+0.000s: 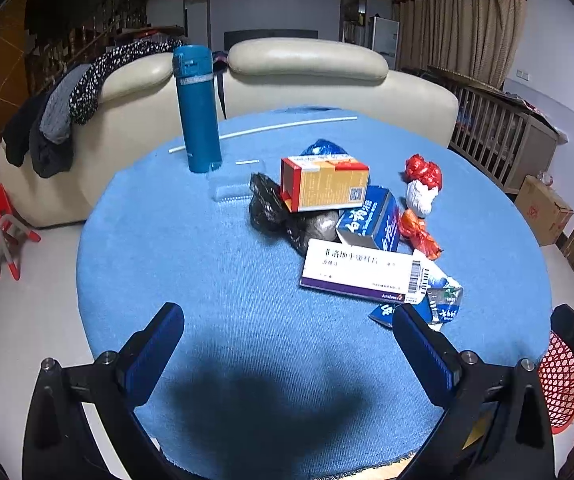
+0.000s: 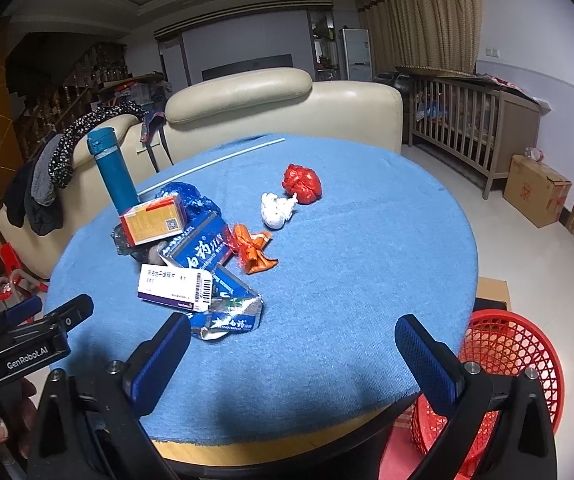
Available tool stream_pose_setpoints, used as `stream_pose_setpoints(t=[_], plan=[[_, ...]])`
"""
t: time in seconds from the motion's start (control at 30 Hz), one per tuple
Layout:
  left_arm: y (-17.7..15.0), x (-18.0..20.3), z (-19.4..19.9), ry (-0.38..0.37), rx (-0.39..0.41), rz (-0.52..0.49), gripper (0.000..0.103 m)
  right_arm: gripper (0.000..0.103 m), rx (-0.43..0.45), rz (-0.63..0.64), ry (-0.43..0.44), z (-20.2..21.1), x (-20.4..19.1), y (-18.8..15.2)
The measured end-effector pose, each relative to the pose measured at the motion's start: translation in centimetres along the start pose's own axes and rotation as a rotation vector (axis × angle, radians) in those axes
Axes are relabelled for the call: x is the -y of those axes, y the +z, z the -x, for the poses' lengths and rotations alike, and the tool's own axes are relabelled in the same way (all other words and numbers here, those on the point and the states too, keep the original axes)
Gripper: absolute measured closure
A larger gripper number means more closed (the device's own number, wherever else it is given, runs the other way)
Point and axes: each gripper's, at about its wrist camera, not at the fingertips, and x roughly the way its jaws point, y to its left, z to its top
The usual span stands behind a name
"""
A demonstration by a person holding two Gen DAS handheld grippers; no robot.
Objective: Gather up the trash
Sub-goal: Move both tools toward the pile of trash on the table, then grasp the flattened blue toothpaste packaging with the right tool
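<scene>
Trash lies piled on a round table with a blue cloth [image 1: 207,280] [image 2: 347,260]: an orange box [image 1: 325,184] [image 2: 153,220], a blue box [image 1: 371,220] [image 2: 199,248], a white and purple medicine box [image 1: 359,270] [image 2: 173,286], a black bag [image 1: 271,208], a crushed blue carton [image 2: 227,316], an orange wrapper [image 1: 419,234] [image 2: 253,252], a white wad [image 1: 419,196] [image 2: 277,208] and a red wad [image 1: 423,170] [image 2: 303,182]. My left gripper [image 1: 287,320] is open and empty near the front edge. My right gripper [image 2: 293,332] is open and empty, its left finger beside the carton.
A red mesh basket [image 2: 507,360] [image 1: 559,380] stands on the floor at the table's right. A teal flask [image 1: 197,108] [image 2: 113,168] stands at the table's back left, with a white rod [image 1: 287,126] behind it. A cream sofa [image 1: 307,60] is beyond.
</scene>
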Motion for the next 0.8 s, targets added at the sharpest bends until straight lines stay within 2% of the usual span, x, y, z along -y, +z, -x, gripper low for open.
stream_pose_setpoints(t=[0.33, 0.53, 0.67, 0.8], plan=[[-0.3, 0.9, -0.3, -0.004, -0.021, -0.019, 0.000, 0.000, -0.016, -0.024, 0.010, -0.3, 1.0, -0.6], [-0.7, -0.6, -1.3, 0.022, -0.041, 0.015, 0.000, 0.000, -0.117, -0.058, 0.147, -3.4, 0.6, -1.4], [-1.2, -1.4, -2.2, 0.029, -0.062, 0.035, 0.000, 0.000, -0.162, -0.038, 0.177, -5.9, -0.5, -1.5], [-1.4, -1.6, -2.6, 0.026, -0.066, 0.027, 0.000, 0.000, -0.185, 0.048, 0.192, -8.1, -2.5, -0.7]])
